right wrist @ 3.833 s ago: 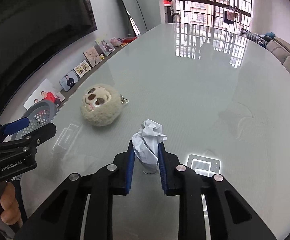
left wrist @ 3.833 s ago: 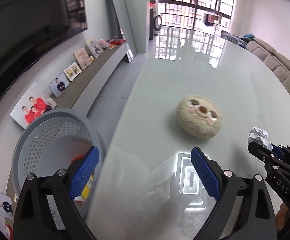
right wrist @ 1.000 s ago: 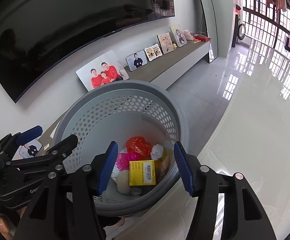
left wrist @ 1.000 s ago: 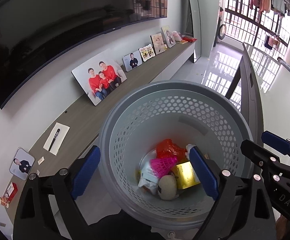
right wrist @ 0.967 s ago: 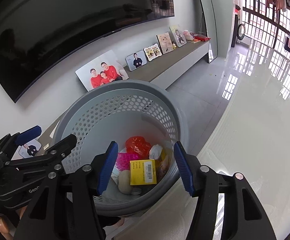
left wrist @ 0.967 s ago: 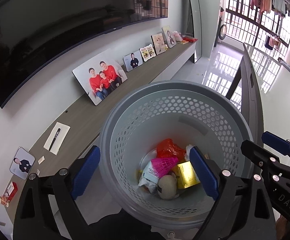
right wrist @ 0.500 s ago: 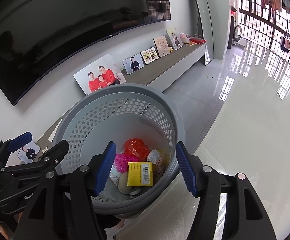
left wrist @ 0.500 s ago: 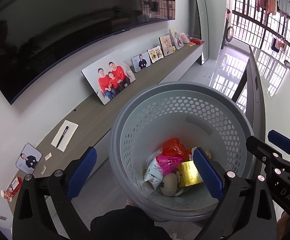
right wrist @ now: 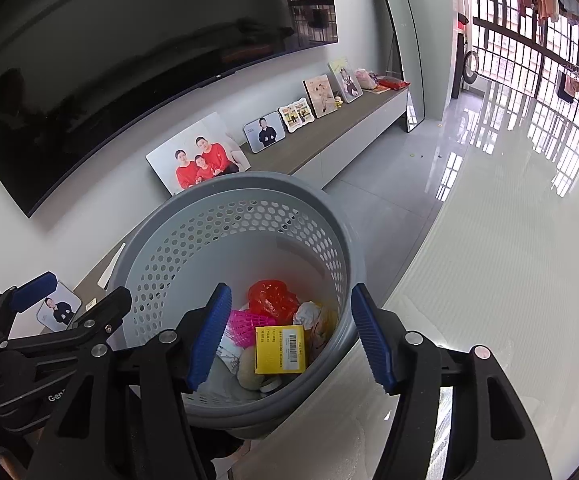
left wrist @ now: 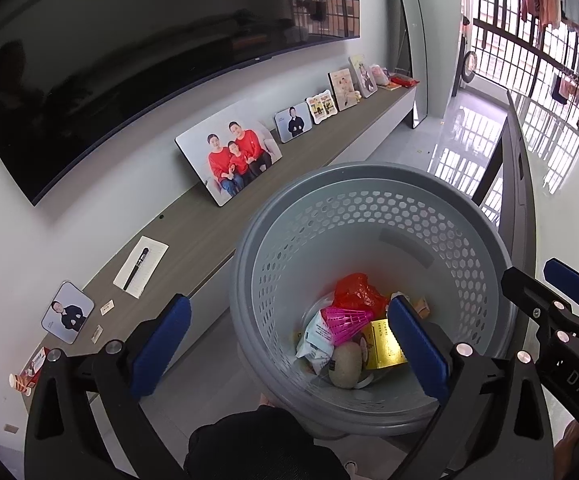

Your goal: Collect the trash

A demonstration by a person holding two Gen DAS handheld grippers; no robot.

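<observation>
My left claw (left wrist: pixel 285 346) is spread wide with nothing in it, and its blue pads (left wrist: pixel 160 344) sit on both sides of the near edge of the grey basket (left wrist: pixel 461 220). At ten o'clock from the basket, a big family photo (left wrist: pixel 229 156) leans on the wall on a long shelf (left wrist: pixel 193 220), under a dark TV (left wrist: pixel 129 52). A pen on a notepad (left wrist: pixel 140 266) lies on the shelf at nine o'clock. The trash is at the bottom of the basket: a red bag (left wrist: pixel 355 292) at twelve o'clock, a pink shuttlecock (left wrist: pixel 345 322) in the middle, a white wrapper (left wrist: pixel 315 338) at nine o'clock, a yellow box (left wrist: pixel 383 344) at three o'clock, and a brown round thing (left wrist: pixel 344 368) at six o'clock. My right claw (right wrist: pixel 291 338) is wide open and empty too, right above the basket (right wrist: pixel 225 204). From here I see the yellow box (right wrist: pixel 279 348) with its barcode up and a crumpled white paper (right wrist: pixel 308 314) beside the red bag (right wrist: pixel 273 298). The shiny worktop (right wrist: pixel 509 280) is at three o'clock, just beside the basket.
</observation>
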